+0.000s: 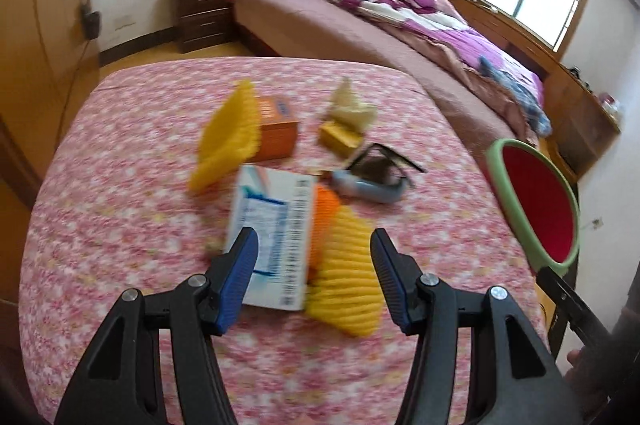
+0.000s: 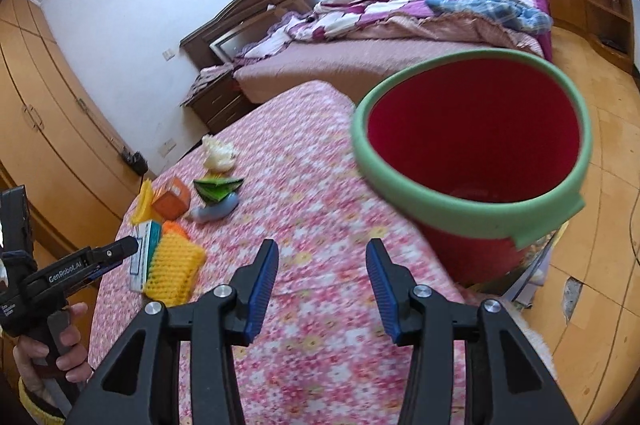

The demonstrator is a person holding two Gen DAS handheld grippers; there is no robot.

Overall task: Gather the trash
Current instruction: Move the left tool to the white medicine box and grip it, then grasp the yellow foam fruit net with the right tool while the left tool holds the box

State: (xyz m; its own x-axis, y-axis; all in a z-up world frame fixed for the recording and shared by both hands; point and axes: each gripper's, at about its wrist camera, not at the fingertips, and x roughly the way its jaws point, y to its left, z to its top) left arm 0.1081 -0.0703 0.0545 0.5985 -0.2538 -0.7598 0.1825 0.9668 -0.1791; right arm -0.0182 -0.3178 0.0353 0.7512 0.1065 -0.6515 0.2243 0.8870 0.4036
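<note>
Trash lies on a pink floral cloth (image 1: pixel 120 225). A white and blue box (image 1: pixel 272 225) and a yellow foam net (image 1: pixel 348 273) lie right before my open left gripper (image 1: pixel 314 277), which shows in the right wrist view (image 2: pixel 132 247) at the box (image 2: pixel 146 249). Farther off lie another yellow net (image 1: pixel 228 137), an orange box (image 1: pixel 278 129), crumpled tissue (image 1: pixel 352 105) on a yellow box and a blue-grey tube (image 1: pixel 368 185). A red bin with a green rim (image 2: pixel 472 145) stands at the right edge, just beyond my open, empty right gripper (image 2: pixel 322 281).
A bed with a purple quilt (image 1: pixel 400 9) stands behind. A dark nightstand (image 1: pixel 204 13) is at the left of it. Wooden wardrobes (image 2: pixel 52 113) line the left wall. Wooden floor (image 2: pixel 600 225) lies right of the bin.
</note>
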